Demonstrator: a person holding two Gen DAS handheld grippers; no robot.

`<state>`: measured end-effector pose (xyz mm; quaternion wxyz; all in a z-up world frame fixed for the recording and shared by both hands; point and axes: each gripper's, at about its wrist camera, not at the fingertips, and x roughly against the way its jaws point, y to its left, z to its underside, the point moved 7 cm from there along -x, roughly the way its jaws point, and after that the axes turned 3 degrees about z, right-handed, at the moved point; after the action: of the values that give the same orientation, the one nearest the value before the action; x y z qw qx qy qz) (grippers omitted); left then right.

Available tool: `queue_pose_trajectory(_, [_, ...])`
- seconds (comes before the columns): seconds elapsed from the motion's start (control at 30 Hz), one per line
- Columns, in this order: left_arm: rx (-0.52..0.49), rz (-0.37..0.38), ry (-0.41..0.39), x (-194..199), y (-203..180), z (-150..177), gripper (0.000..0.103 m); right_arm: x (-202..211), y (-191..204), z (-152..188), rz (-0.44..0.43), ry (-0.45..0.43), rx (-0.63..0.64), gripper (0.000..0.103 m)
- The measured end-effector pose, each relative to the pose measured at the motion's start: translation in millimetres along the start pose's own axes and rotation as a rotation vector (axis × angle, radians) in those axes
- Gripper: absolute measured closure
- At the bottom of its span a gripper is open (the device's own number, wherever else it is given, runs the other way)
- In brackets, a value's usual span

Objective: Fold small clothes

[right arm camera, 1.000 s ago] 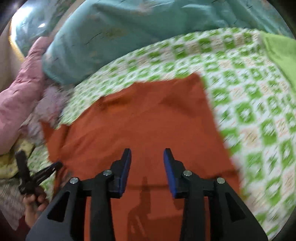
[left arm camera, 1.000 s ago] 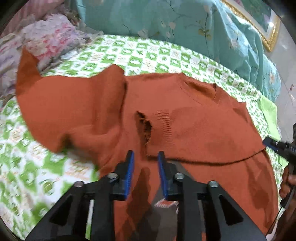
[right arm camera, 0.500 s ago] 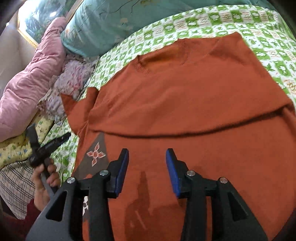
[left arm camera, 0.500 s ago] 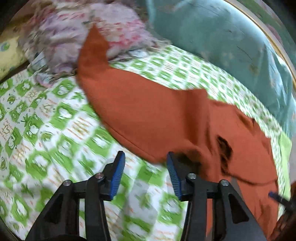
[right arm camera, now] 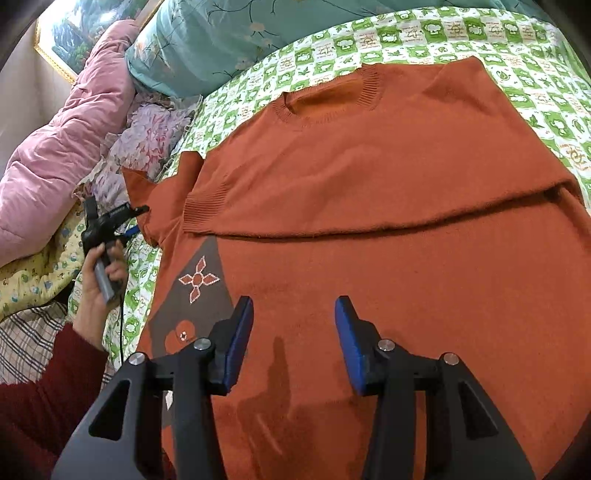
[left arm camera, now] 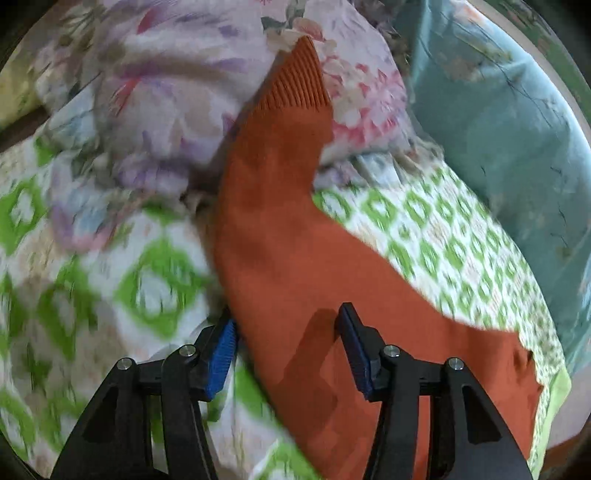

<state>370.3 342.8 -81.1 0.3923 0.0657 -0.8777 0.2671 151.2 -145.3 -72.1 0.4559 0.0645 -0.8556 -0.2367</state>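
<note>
Rust-orange knit sweater (right arm camera: 369,192) lies flat on green-checked bedsheet (right arm camera: 424,33), top part already folded down across body. Left gripper (left arm camera: 288,343) wide open, empty, straddling edge of outstretched sleeve (left arm camera: 273,206); cuff (left arm camera: 299,85) ahead of it, resting on floral bedding (left arm camera: 166,92). Right gripper (right arm camera: 293,336) open, empty, hovering above sweater body. Advice, as judgement: pinch sleeve nearer cuff, lift little, lay it straight across chest, avoid dragging body.
</note>
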Motion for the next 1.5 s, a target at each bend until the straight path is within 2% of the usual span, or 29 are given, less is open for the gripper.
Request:
queue_pose_trajectory(0.1, [-0.035, -0.063, -0.047, -0.1, -5.8, -10.6, 0.093, 1.5, -0.4, -1.0, 0.003, -0.007, 0.0, 0.056])
queue_pose_trajectory(0.13, [-0.06, -0.06, -0.058, 3.7, -14.0, -9.4, 0.095, 2.9, -1.2, -2.0, 0.001, -0.016, -0.005, 0.056])
queue_pose_trajectory(0.27, [-0.177, -0.038, -0.115, 29.4, -56.7, 3.7, 0.098, 6.0, -5.0, -2.6, -0.004, -0.036, -0.018, 0.056])
queue_pose_trajectory(0.4, [-0.326, 0.064, -0.182, 71.2, -136.0, 29.4, 0.098, 11.4, -11.7, -1.7, -0.011, -0.061, -0.044, 0.056])
queue_pose_trajectory(0.47, [-0.39, 0.127, -0.182, 84.4, -176.8, 46.9, 0.098, 17.8, -17.3, -2.5, -0.017, -0.089, -0.075, 0.056])
queue_pose_trajectory(0.57, [-0.487, 0.232, -0.154, 96.5, -240.8, 83.6, 0.098, 31.0, -28.2, -2.9, -0.013, -0.126, -0.107, 0.056])
queue_pose_trajectory(0.7, [-0.6, 0.324, -0.079, 93.0, -311.6, 146.0, 0.098, 49.6, -48.2, -0.4, 0.001, -0.165, -0.146, 0.056])
queue_pose_trajectory(0.87, [-0.693, 0.346, 0.016, 63.7, -363.8, 210.4, 0.097, 66.4, -76.3, 9.7, 0.016, -0.19, -0.215, 0.056])
queue_pose_trajectory(0.97, [-0.776, 0.314, 0.062, 39.2, -387.2, 245.8, 0.097, 77.3, -89.2, 15.2, 0.027, -0.206, -0.246, 0.056])
queue_pose_trajectory(1.17, [-0.848, 0.281, 0.166, 1.3, -389.8, 291.6, 0.082, 95.6, -109.3, 19.9, 0.054, -0.24, -0.286, 0.056])
queue_pose_trajectory(1.27, [-0.862, 0.297, 0.202, 4.2, -381.7, 302.7, 0.052, 96.8, -112.0, 19.0, 0.055, -0.242, -0.296, 0.056])
queue_pose_trajectory(1.3, [-0.866, 0.293, 0.205, 7.4, -377.8, 304.7, 0.037, 95.7, -110.3, 17.3, 0.054, -0.24, -0.293, 0.056])
queue_pose_trajectory(1.5, [-0.862, 0.326, 0.232, 43.6, -333.2, 306.5, 0.035, 84.7, -88.3, -1.6, 0.04, -0.224, -0.218, 0.056])
